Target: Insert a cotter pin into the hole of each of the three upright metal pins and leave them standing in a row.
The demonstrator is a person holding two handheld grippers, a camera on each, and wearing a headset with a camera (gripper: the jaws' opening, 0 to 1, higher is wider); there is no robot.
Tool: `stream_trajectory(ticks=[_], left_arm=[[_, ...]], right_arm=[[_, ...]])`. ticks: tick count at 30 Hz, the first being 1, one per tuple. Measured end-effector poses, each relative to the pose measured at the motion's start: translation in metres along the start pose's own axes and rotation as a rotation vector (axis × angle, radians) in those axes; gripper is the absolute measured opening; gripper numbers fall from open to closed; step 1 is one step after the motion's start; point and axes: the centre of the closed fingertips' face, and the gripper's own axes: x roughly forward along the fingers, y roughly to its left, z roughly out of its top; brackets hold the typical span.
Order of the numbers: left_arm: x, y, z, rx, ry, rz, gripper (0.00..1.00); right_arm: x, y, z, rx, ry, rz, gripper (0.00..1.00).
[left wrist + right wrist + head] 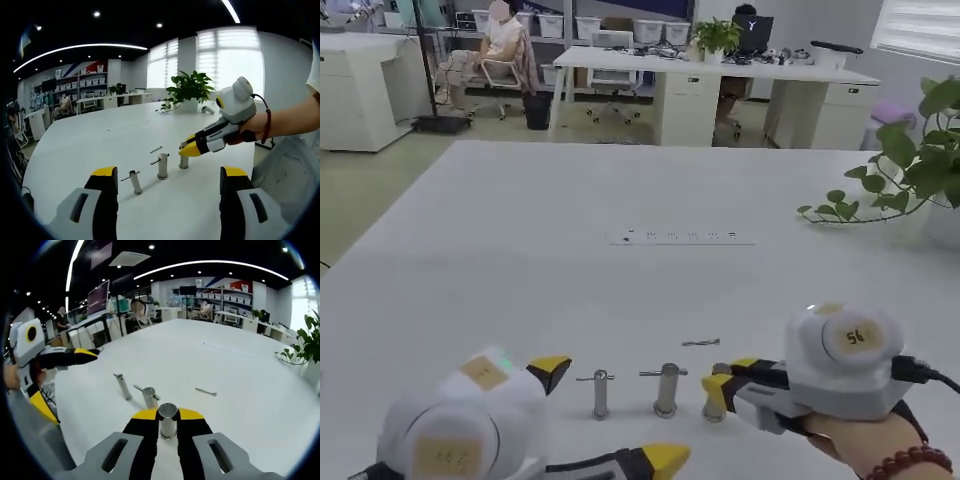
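A broad white worktop [520,250] is seen stretching away into an office. A leafy plant [910,170] is set at its far right edge and a long flat white strip [680,237] is laid across its middle. In the head view the left claw [610,413] is held low over the near edge. It is released, its yellow-tipped jaws spread wide with nothing between them. In the left gripper view the row of pins is framed between those jaws, some way ahead of them. The right claw [720,385] is brought in from the right and is clenched on the right metal pin [167,426]. In the right gripper view this pin is shown upright and gripped between the two yellow tips, and in the left gripper view its foot is seen on the worktop. Three pins are stood in a row near the front edge: the left metal pin [601,397], the middle metal pin [666,393] near it, and the grasped one at the right end. A first cotter pin [595,377] is seen passed crosswise through the head of the left metal pin, and a second cotter pin [658,372] likewise through the middle metal pin. A loose cotter pin [701,343] is seen lying flat on the worktop just behind the row, between the middle and right metal pins and touching neither.
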Motion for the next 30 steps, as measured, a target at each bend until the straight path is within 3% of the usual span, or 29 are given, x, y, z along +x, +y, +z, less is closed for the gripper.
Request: stream_trajectory(ticks=[20, 30], left_arm=[[-0.002, -0.003, -0.002, -0.009, -0.002, -0.015, 0.80], [-0.001, -0.005, -0.003, -0.002, 0.005, -0.021, 0.79]], right_arm=[[0.001, 0.011, -0.021, 0.046, 0.017, -0.060, 0.14], [-0.001, 0.012, -0.020, 0.040, 0.004, -0.070, 0.14]])
